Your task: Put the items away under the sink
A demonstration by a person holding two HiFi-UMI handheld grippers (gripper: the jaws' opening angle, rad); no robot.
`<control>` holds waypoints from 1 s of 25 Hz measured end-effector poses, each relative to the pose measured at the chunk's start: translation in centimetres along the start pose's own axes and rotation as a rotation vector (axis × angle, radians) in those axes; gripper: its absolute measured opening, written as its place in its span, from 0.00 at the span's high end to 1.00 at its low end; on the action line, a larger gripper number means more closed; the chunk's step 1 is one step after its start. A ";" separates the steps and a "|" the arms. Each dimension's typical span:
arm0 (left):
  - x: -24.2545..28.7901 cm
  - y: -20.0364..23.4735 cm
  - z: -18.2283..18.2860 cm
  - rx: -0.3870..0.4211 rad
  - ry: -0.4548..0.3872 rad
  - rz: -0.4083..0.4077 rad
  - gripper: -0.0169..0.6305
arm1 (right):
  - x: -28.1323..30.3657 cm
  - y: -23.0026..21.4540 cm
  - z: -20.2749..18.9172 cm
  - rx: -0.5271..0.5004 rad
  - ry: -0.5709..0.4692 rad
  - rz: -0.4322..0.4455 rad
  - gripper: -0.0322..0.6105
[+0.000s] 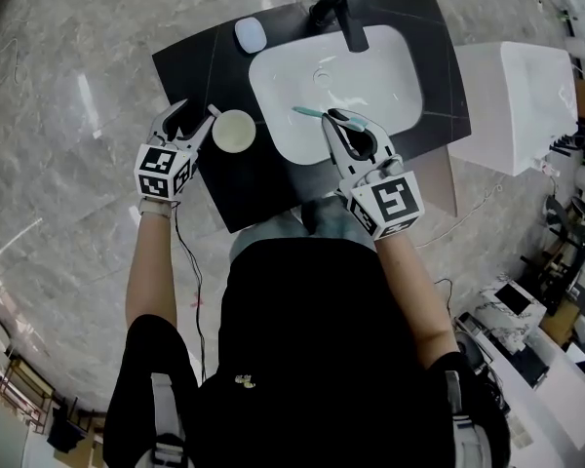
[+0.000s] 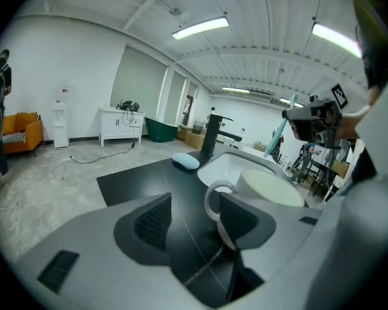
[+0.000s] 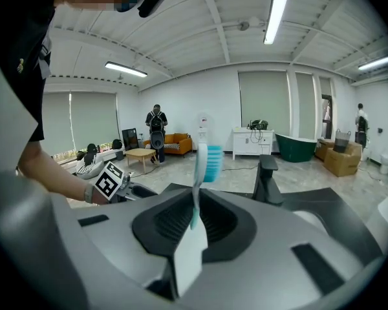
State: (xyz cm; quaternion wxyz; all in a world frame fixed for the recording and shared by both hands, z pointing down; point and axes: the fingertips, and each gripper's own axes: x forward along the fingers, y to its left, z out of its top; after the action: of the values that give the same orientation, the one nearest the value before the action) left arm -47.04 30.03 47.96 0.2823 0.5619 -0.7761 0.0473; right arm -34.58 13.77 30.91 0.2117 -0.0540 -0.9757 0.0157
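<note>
A cream mug point(image 1: 234, 131) stands on the black countertop point(image 1: 205, 61) left of the white sink basin point(image 1: 273, 81). My left gripper point(image 1: 197, 113) is open beside it. In the left gripper view the mug point(image 2: 271, 187) sits behind the right finger, and its handle point(image 2: 211, 197) lies in the gap between the jaws of the left gripper point(image 2: 194, 215), with neither pad touching it. My right gripper point(image 1: 346, 123) hovers over the basin's near edge, shut on a teal toothbrush point(image 1: 308, 113). In the right gripper view the toothbrush point(image 3: 207, 160) sticks up from the right gripper point(image 3: 195, 215), bristles at the top.
A black faucet point(image 1: 346, 10) stands behind the basin. A pale blue oval object point(image 1: 251, 34) lies on the counter's far left corner. A white box-like unit point(image 1: 517, 100) stands right of the vanity. Marble floor surrounds it. A person point(image 3: 156, 124) stands far off in the room.
</note>
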 end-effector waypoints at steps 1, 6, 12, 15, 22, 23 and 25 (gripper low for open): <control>0.3 0.1 0.0 0.002 0.000 -0.002 0.60 | -0.2 -0.1 -0.1 0.002 0.002 -0.006 0.87; 1.6 0.3 -0.1 0.033 -0.002 -0.010 0.60 | -1.2 -0.6 -1.0 0.022 0.011 -0.028 0.87; 2.0 -1.2 0.2 0.060 -0.037 -0.047 0.91 | -2.6 -1.2 -1.6 0.041 0.012 -0.048 0.87; 1.7 -1.5 0.3 0.039 -0.056 -0.026 0.91 | -3.5 -1.5 -1.9 0.046 0.012 -0.058 0.87; 0.7 -2.6 1.1 0.025 -0.081 0.010 0.91 | -6.6 -2.8 -2.8 0.092 -0.019 -0.106 0.87; 0.5 -2.9 1.4 0.014 -0.088 0.014 0.91 | -7.3 -2.8 -2.9 0.096 -0.025 -0.113 0.87; 0.2 -3.7 1.9 0.006 -0.097 0.020 0.91 | -8.6 -3.0 -3.3 0.105 -0.036 -0.126 0.87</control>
State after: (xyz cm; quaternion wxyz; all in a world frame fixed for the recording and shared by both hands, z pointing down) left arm -44.51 27.83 45.56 0.2421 0.5568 -0.7942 0.0252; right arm -25.74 9.83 30.50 0.1971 0.0192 -0.9787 0.0543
